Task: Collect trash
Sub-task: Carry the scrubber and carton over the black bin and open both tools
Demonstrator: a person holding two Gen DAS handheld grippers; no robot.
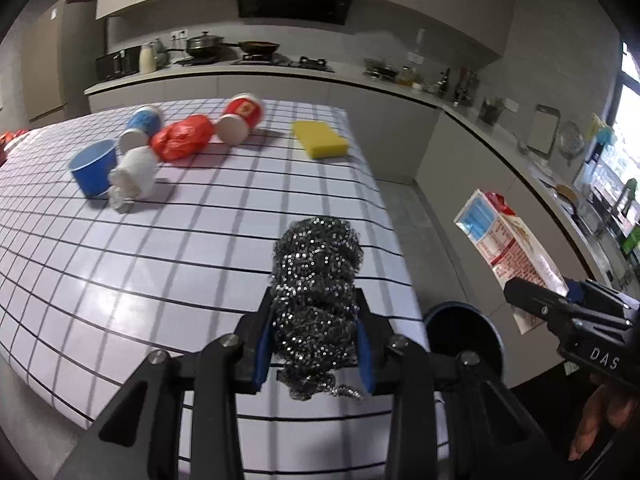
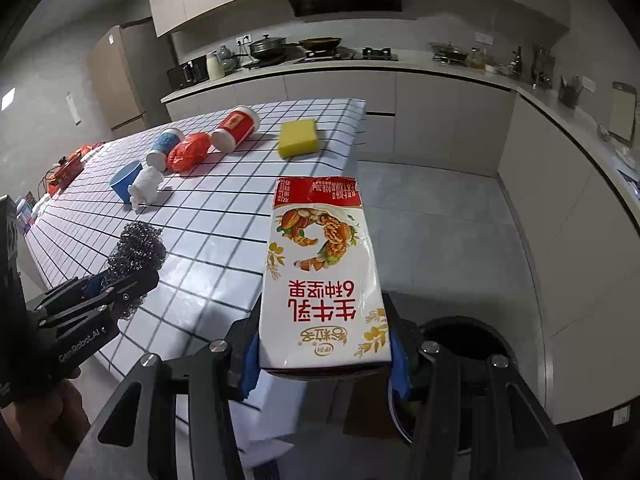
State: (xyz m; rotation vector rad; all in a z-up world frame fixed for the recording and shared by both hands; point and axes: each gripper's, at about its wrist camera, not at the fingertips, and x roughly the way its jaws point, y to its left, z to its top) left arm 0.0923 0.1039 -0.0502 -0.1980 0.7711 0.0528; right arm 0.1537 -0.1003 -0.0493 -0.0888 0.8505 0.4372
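Checked tabletop [image 1: 168, 264] carries the leftover trash near its far edge: yellow sponge [image 1: 320, 139] at the far right corner, red cup [image 1: 240, 118], red bag [image 1: 182, 137], two blue cups and a tissue wad [image 1: 132, 178] toward the far left. Dark bin [image 1: 464, 338] stands on the floor just off the near right corner.

Right gripper [image 2: 322, 354] is clamped on the milk carton [image 2: 322, 268], held up beside the bin [image 2: 476, 340], not clearly over it. Left gripper [image 1: 316, 340] is clenched on the steel wool [image 1: 318, 272], above the tabletop's near right edge.

Likely step: drop both in. Centre each over the opening before releasing; the carton is long, so tip it end-down. Steel wool may snag the pads; open wide.
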